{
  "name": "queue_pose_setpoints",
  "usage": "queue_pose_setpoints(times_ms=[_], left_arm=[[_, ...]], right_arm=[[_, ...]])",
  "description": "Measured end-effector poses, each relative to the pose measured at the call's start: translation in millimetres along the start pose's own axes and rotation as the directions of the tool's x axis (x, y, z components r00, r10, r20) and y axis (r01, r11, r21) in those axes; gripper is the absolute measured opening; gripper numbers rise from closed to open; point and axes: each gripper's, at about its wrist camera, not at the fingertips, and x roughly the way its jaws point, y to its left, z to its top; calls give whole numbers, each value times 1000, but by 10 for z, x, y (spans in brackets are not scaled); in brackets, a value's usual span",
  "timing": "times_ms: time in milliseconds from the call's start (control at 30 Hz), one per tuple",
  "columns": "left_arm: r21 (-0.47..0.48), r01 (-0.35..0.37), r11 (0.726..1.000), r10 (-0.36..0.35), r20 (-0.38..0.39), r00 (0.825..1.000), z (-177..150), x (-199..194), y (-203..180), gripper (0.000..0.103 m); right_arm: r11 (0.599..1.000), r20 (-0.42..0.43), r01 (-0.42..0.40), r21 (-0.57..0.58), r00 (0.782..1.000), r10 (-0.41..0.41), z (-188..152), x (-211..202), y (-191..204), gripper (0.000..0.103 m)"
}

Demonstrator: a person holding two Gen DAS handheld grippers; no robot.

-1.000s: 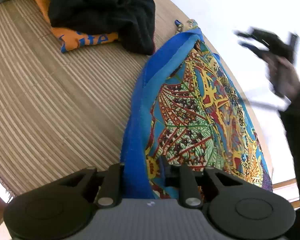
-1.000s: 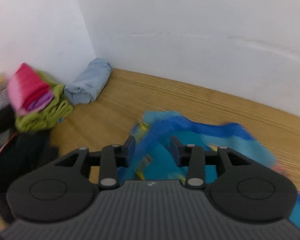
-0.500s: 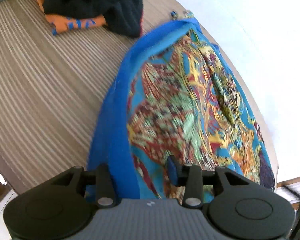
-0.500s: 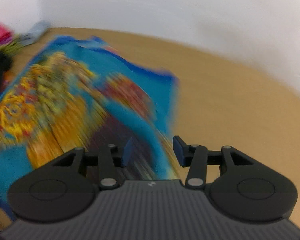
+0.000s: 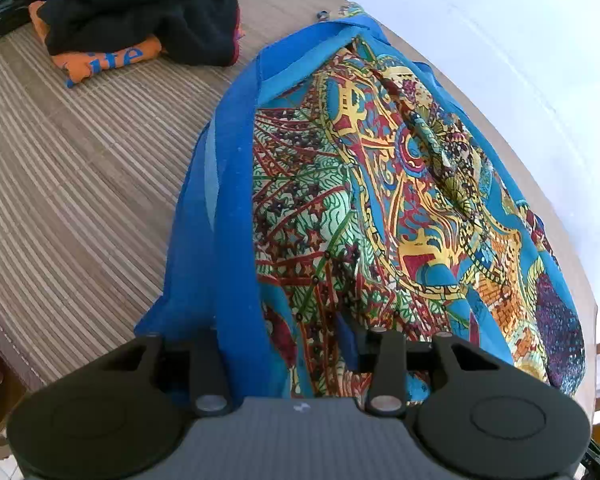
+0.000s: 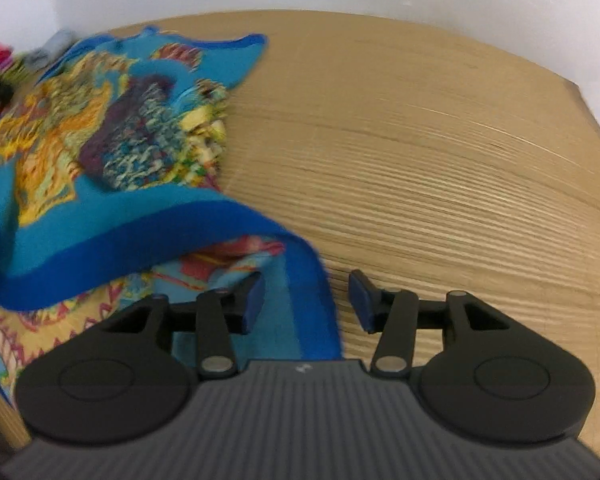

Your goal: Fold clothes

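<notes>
A blue-bordered cloth with a red, yellow and green pattern lies spread along the wooden table. My left gripper stands open low over its near end. The dark blue border runs between the fingers and hides the left one. In the right wrist view the same cloth fills the left side, with a folded-over blue border. My right gripper is over its near right corner with its jaws opening. The border's tip lies between the pads, which do not press on it.
A black garment lies heaped on an orange one with blue letters at the far left of the table. A white wall runs behind. The bare wooden tabletop stretches right of the cloth to its far edge.
The left jaws have widened and let go of the blue border. The right gripper has swung from the cloth's far end to its near right corner and come down.
</notes>
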Motion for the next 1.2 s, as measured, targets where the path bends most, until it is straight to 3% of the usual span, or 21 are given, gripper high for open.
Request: queue_pose_setpoints(times_ms=[33,67,100,133,200,233,300,367,400,500,567,667,767,833,900,967,1033,1100,1200], left_arm=[[-4,-3,1000,3,0,1000,2,1,3,43],[-2,-8,1000,8,0,1000,2,1,-5,43],[3,-15,1000,15,-1,1000,2,2,-17,43],[14,-26,1000,26,-3,1000,5,4,-40,43],[42,-49,998,50,-6,999,2,15,-103,43],[59,-57,997,57,-9,998,0,24,-137,43],[100,-68,993,69,-11,998,-13,44,-213,43],[135,-68,988,70,-10,997,-39,67,-294,43],[153,-65,986,67,-9,998,-54,79,-330,43],[197,-68,978,71,-4,998,-81,93,-395,44],[193,-57,980,61,-15,998,-75,78,-372,44],[138,-10,990,17,-46,999,-11,19,-290,44],[111,37,993,-32,-45,998,63,-102,-220,44],[138,41,990,-36,-37,999,90,-179,-221,45],[185,37,982,-32,-28,999,100,-259,-206,46],[222,36,974,-32,-18,999,108,-337,-118,46],[243,53,969,-50,-20,999,122,-408,11,47],[262,78,962,-73,-30,997,139,-467,146,47],[257,145,956,-131,-68,989,230,-487,316,47]], right_arm=[[1000,-1,-28,-7,1000,28,29,22,57,42],[999,-8,-43,-32,999,43,73,52,149,3],[997,-10,-23,-71,1000,23,121,67,254,4],[991,16,49,-127,999,-48,175,26,358,4],[951,124,223,-216,972,-200,289,-181,493,4],[928,187,309,-208,944,-273,355,-367,487,4],[865,296,473,-167,861,-413,460,-763,461,4],[792,354,585,-172,787,-505,458,-1094,437,4],[772,372,612,-170,765,-525,437,-1222,421,5],[803,283,570,-173,810,-514,209,-1175,352,5],[820,155,543,-182,839,-521,14,-946,311,7],[852,-1,505,-135,860,-510,-241,-657,302,6],[875,67,483,-42,875,-480,-256,-741,483,10],[894,172,448,0,881,-441,-130,-834,708,21],[922,278,385,-39,891,-360,14,-904,1047,34],[946,335,282,-160,917,-216,142,-905,1479,61],[943,302,106,-315,953,-6,174,-788,2041,69],[898,219,-86,-432,956,197,162,-601,2611,67],[737,47,-327,-591,898,437,44,-278,3640,67]])
